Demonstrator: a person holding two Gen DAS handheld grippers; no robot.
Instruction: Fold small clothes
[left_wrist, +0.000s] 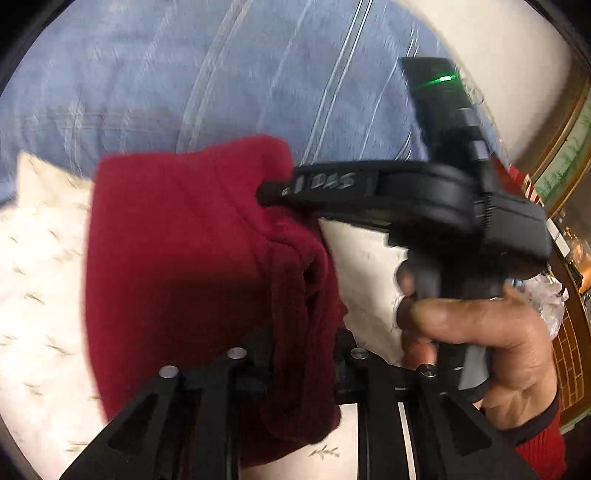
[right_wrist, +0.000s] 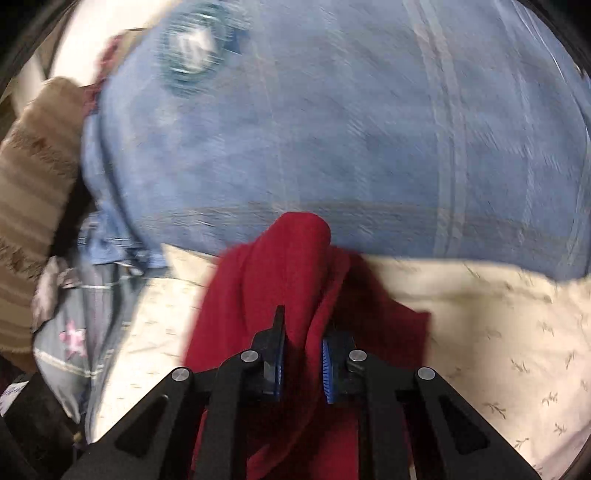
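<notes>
Right wrist view: the right hand-held gripper is clamped nearly shut on a bunched fold of the red garment, which hangs above the cream printed sheet near the edge of the blue quilt. In the left wrist view the left hand-held gripper pinches another part of the same cloth, its jaws narrowly parted around it. To fold cleanly, I would keep both grips level and the edge taut, then lay the garment flat on the sheet before creasing.
</notes>
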